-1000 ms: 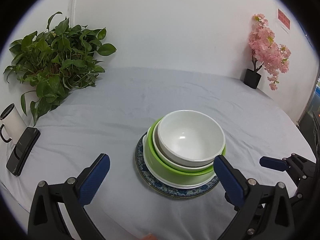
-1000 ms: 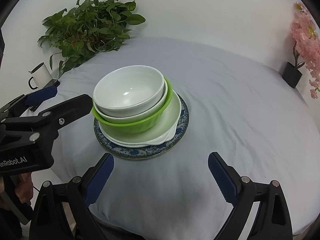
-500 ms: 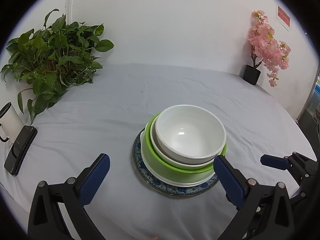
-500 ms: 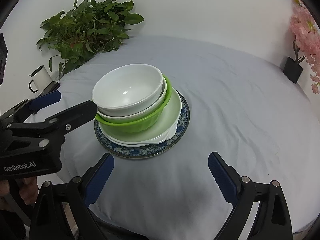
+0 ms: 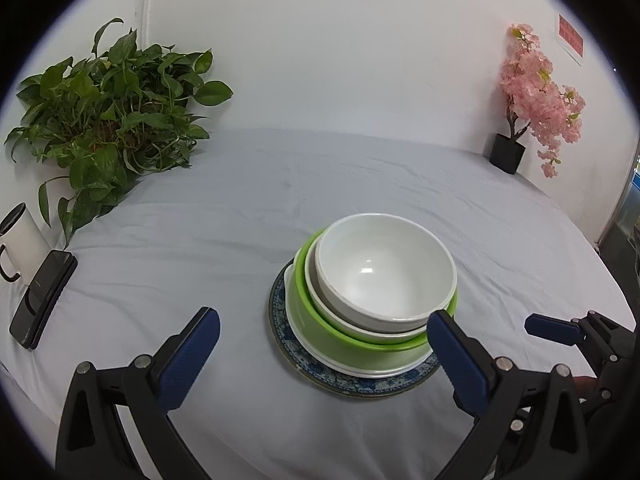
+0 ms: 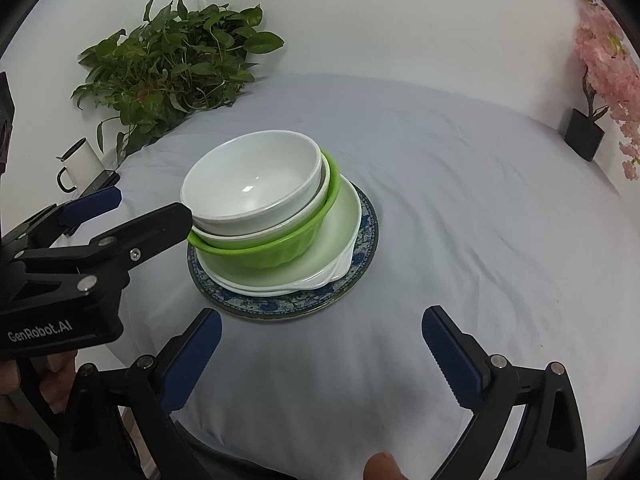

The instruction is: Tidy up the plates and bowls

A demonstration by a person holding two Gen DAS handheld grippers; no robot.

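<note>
A stack stands mid-table: a white bowl (image 5: pixel 384 272) nested in a second white bowl, inside a green bowl (image 5: pixel 344 340), on a white plate (image 6: pixel 336 248), on a blue patterned plate (image 5: pixel 280 320). The stack also shows in the right wrist view, white bowl (image 6: pixel 256 184) on top and green bowl (image 6: pixel 280 248) under it. My left gripper (image 5: pixel 324 354) is open and empty, just in front of the stack, its right finger near the green bowl's rim. My right gripper (image 6: pixel 320 356) is open and empty, short of the blue plate (image 6: pixel 360 276).
A leafy green plant (image 5: pixel 112 112) stands back left. A white mug (image 5: pixel 20 240) and a black phone (image 5: pixel 44 300) lie at the left edge. A pink blossom tree in a black pot (image 5: pixel 508 152) stands back right. The table has a grey-white cloth (image 6: pixel 460 200).
Both grippers drifted slightly; the left gripper moved a little closer to the stack. The stack has not moved and both grippers stay open.
</note>
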